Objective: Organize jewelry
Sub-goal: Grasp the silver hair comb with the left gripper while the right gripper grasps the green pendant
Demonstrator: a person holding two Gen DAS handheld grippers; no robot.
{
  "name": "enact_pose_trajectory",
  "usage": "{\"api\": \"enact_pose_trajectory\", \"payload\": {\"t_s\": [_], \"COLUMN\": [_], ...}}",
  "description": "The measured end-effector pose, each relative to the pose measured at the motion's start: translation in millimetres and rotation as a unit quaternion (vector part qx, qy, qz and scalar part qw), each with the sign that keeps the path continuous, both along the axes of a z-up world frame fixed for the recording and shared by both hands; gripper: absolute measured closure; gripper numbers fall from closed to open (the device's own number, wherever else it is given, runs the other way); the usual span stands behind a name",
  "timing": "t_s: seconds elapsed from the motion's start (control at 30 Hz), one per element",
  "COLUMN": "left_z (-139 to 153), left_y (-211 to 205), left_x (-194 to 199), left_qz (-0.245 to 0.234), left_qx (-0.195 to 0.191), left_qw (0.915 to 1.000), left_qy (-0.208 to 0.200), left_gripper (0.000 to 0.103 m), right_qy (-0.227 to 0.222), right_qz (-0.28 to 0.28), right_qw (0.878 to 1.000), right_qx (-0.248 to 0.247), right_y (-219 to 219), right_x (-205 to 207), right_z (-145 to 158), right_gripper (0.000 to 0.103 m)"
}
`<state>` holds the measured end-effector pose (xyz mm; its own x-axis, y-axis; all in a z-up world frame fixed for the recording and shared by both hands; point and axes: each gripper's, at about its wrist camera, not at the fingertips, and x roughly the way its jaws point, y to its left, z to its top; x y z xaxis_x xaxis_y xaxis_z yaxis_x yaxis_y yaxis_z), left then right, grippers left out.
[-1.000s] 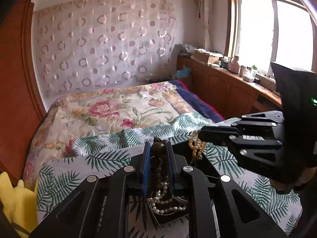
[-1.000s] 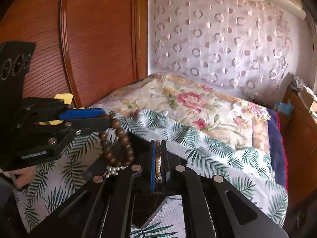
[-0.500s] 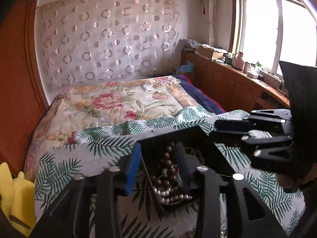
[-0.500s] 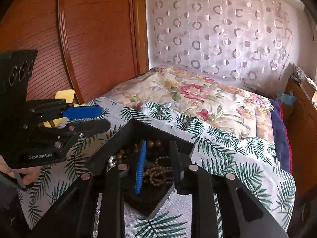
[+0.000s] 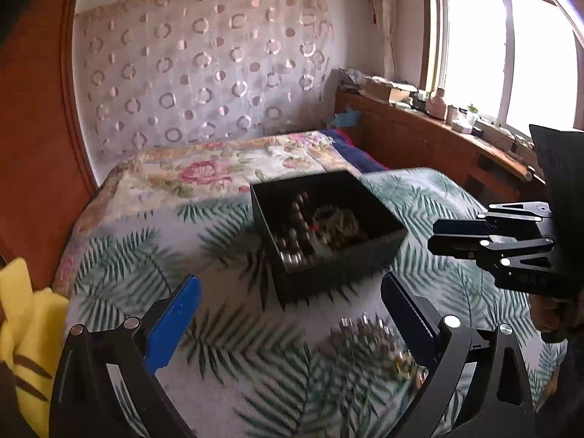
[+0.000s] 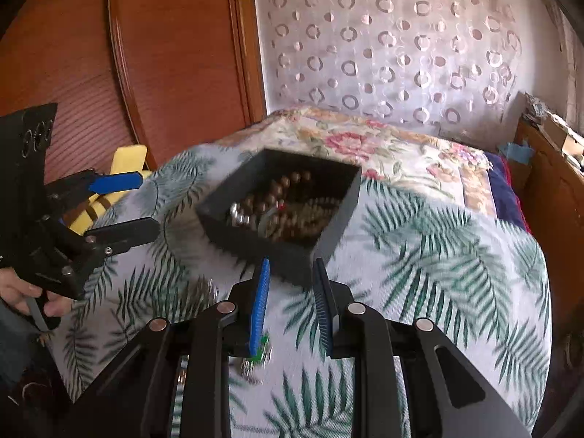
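Black square box (image 5: 365,252) of round beads (image 5: 292,233), seemingly wooden; left hand-held gripper (image 5: 290,303) opening, right hand-held gripper (image 6: 292,292) slightly parted, both empty.

Left hand-held gripper (image 5: 290,294) jaws opening, empty, black box (image 5: 372,255) of beads (image 5: 295,233) beyond

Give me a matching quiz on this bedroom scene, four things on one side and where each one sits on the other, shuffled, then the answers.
Things
1. black box
2. brown beads
3. loose jewelry
4. yellow toy

Places
A. inside the black box
B. on the palm-leaf bedspread, in front of the box, nearer the left gripper
C. at the edge of the bed beside the wooden headboard
D. on the palm-leaf bedspread, just beyond the right gripper

Pairs: 1-D, 2-A, 3-B, 4-C
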<state>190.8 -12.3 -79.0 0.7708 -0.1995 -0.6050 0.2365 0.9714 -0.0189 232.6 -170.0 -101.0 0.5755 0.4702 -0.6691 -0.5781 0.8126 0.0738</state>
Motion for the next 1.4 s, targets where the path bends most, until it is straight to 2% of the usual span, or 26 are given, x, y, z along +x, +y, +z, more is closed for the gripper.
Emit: {"api": "enact_pose_trajectory", "payload": {"t_s": [0.47,0.73,0.77,0.87,0.9,1.1,1.4], "left_z": [-31,-39,-39,-42,-42,-45,-52], "left_y": [21,33,33,33,33,25,10], "left_x": [-46,-56,-56,-57,-58,-54,-34], "left_qz": [0.019,0.024,0.025,0.024,0.024,0.017,-0.01], "left_qx": [-0.004,0.0,0.0,-0.002,-0.002,0.006,0.002], "left_qw": [0.9993,0.9988,0.9987,0.9986,0.9986,0.9983,0.9959], "left_qy": [0.032,0.043,0.044,0.047,0.047,0.055,0.09], "left_gripper": [0.008,0.008,0.008,0.008,0.008,0.008,0.008], "right_qy": [0.058,0.043,0.04,0.039,0.038,0.032,0.027], "right_qz": [0.001,0.006,0.004,0.011,0.01,-0.003,-0.025], "right_qw": [0.997,0.996,0.996,0.996,0.996,0.998,0.999], "right_qx": [-0.045,-0.072,-0.076,-0.08,-0.083,-0.057,-0.025], "right_y": [15,27,28,28,30,12,-15], "right_x": [-17,-25,-26,-29,-31,-51,-74], "right_z": [-52,-56,-56,-56,-56,-47,-39], "right_gripper": [0.077,0.074,0.075,0.089,0.089,0.089,0.089]}}
